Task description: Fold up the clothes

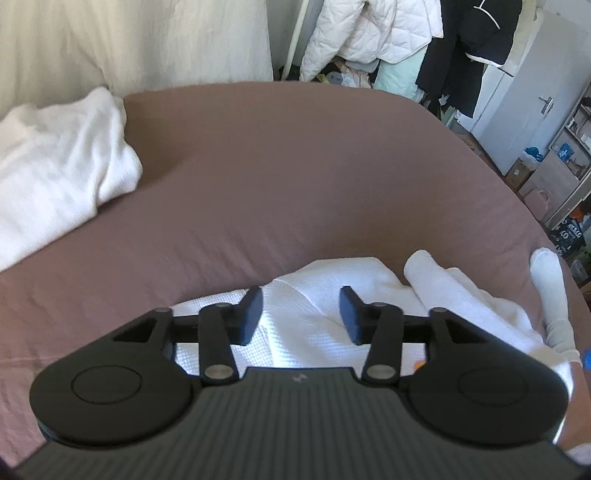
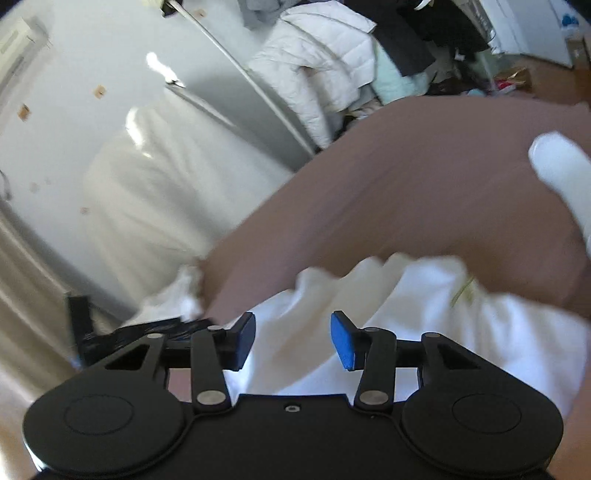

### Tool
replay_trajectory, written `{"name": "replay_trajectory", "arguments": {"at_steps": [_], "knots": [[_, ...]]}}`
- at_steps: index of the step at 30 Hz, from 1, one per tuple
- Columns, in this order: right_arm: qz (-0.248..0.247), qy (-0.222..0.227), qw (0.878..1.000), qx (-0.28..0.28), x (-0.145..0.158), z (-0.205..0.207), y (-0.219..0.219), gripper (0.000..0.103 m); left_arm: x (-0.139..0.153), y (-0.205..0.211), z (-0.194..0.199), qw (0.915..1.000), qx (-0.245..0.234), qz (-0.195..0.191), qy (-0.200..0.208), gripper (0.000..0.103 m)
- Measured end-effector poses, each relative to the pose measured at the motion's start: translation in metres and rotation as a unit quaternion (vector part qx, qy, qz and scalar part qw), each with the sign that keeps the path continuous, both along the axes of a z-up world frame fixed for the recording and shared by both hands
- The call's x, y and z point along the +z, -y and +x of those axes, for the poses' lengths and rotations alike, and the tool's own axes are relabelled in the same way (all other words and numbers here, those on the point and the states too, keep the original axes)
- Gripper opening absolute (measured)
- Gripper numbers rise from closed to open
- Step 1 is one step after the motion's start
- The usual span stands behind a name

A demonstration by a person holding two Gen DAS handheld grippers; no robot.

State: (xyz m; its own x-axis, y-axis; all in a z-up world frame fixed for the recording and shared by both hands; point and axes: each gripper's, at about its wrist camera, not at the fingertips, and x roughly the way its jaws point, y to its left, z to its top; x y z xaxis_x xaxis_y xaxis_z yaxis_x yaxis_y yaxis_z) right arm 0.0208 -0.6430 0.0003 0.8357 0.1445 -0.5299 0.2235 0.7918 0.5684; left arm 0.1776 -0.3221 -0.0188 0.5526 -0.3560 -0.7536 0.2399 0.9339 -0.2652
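A white waffle-knit garment [image 1: 314,295] lies rumpled on the brown bed sheet [image 1: 277,166], near the front edge. My left gripper [image 1: 300,315] hovers just over it, open, with nothing between its fingers. In the right wrist view the same white garment [image 2: 406,314] spreads below my right gripper [image 2: 292,341], which is also open and empty above the cloth. That view is blurred by motion. A white sock [image 1: 550,288] lies at the bed's right edge, and the white sock [image 2: 561,173] also shows at the right of the right wrist view.
Another heap of white cloth [image 1: 55,166] sits at the far left of the bed, next to pale curtains. Behind the bed hang a white quilted jacket [image 1: 369,33] and dark clothes. Shelves and a white door [image 1: 535,92] stand at the right.
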Motion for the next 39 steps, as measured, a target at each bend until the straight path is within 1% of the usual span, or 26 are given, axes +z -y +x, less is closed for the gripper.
{"name": "replay_trajectory", "arguments": {"at_steps": [2,3,4,5,6,7,8,9,11,12,13,14,15,16,17,18,19,21,23,24,25,27,30,33,37,39], "knots": [[-0.008,-0.019,1.0,0.012,0.001,0.027,0.004,0.058,-0.008,0.001,0.006,0.9999,0.001,0.0,-0.014,0.053],[-0.007,-0.023,1.0,0.02,0.001,0.039,0.005,0.064,-0.012,0.003,0.009,0.9998,0.001,0.002,-0.019,0.053],[-0.006,-0.029,0.999,0.031,0.0,0.055,0.005,0.068,-0.017,0.004,0.012,0.9997,0.001,0.004,-0.025,0.056],[-0.005,-0.038,0.999,0.039,-0.003,0.069,0.003,0.068,-0.022,0.006,0.015,0.9995,0.001,0.007,-0.032,0.061],[-0.005,-0.052,0.997,0.049,-0.007,0.083,0.0,0.069,-0.029,0.008,0.019,0.999,0.0,0.014,-0.042,0.064],[-0.007,-0.069,0.996,0.055,-0.013,0.095,-0.004,0.07,-0.036,0.011,0.023,0.9984,0.0,0.021,-0.053,0.07],[-0.009,-0.086,0.994,0.06,-0.021,0.106,-0.009,0.071,-0.043,0.013,0.027,0.9976,-0.001,0.028,-0.063,0.08],[-0.007,-0.106,0.993,0.052,-0.032,0.111,-0.013,0.071,-0.05,0.015,0.031,0.9966,-0.001,0.036,-0.074,0.083],[-0.003,-0.147,0.989,0.032,-0.058,0.116,-0.02,0.071,-0.063,0.02,0.036,0.9954,-0.003,0.044,-0.085,0.083],[-0.018,-0.155,0.987,0.025,-0.068,0.115,-0.023,0.07,-0.067,0.023,0.037,0.9954,-0.004,0.045,-0.085,0.083],[-0.036,-0.159,0.986,0.02,-0.078,0.112,-0.027,0.065,-0.068,0.025,0.036,0.9963,-0.007,0.045,-0.073,0.08],[-0.064,-0.155,0.986,0.02,-0.081,0.109,-0.031,0.057,-0.066,0.029,0.034,0.9972,-0.011,0.051,-0.054,0.055],[-0.096,-0.147,0.984,0.023,-0.082,0.106,-0.034,0.042,-0.063,0.035,0.031,0.9973,-0.018,0.064,-0.032,0.044],[-0.126,-0.127,0.984,0.026,-0.079,0.1,-0.036,0.028,-0.059,0.041,0.028,0.9968,-0.024,0.075,-0.014,0.019],[-0.156,-0.103,0.982,0.029,-0.075,0.094,-0.038,0.02,-0.055,0.046,0.022,0.9961,-0.025,0.084,-0.003,0.007],[-0.17,-0.088,0.981,0.023,-0.07,0.087,-0.037,0.014,-0.051,0.051,0.017,0.9952,-0.026,0.094,0.007,0.007],[-0.179,-0.076,0.981,0.014,-0.065,0.079,-0.036,0.01,-0.047,0.056,0.011,0.9942,-0.028,0.103,0.017,0.007],[-0.172,-0.047,0.984,-0.011,-0.055,0.062,-0.03,0.007,-0.038,0.066,-0.002,0.9911,-0.031,0.123,0.041,0.007],[-0.158,-0.02,0.986,-0.048,-0.044,0.041,-0.024,0.007,-0.02,0.074,-0.028,0.9834,-0.038,0.155,0.087,0.007],[-0.154,-0.013,0.986,-0.06,-0.04,0.034,-0.021,0.007,-0.011,0.076,-0.039,0.9805,-0.04,0.162,0.104,0.007],[-0.149,-0.005,0.986,-0.068,-0.036,0.025,-0.02,0.007,-0.002,0.074,-0.049,0.9798,-0.039,0.159,0.116,0.007],[-0.137,0.014,0.987,-0.08,-0.028,0.008,-0.02,0.007,0.013,0.065,-0.06,0.9821,-0.027,0.14,0.123,0.007],[-0.1,0.046,0.99,-0.093,-0.016,-0.013,-0.018,0.007,0.027,0.048,-0.071,0.9817,-0.004,0.122,0.146,0.007],[-0.087,0.075,0.987,-0.112,0.0,-0.035,-0.016,0.007,0.042,0.031,-0.083,0.9799,0.02,0.104,0.169,0.007],[-0.111,0.102,0.978,-0.142,0.019,-0.049,-0.019,0.007,0.061,0.01,-0.098,0.9756,0.048,0.079,0.199,0.007],[-0.135,0.1,0.974,-0.152,0.021,-0.05,-0.021,0.007,0.074,0.01,-0.108,0.9734,0.041,0.063,0.217,0.007]]}}
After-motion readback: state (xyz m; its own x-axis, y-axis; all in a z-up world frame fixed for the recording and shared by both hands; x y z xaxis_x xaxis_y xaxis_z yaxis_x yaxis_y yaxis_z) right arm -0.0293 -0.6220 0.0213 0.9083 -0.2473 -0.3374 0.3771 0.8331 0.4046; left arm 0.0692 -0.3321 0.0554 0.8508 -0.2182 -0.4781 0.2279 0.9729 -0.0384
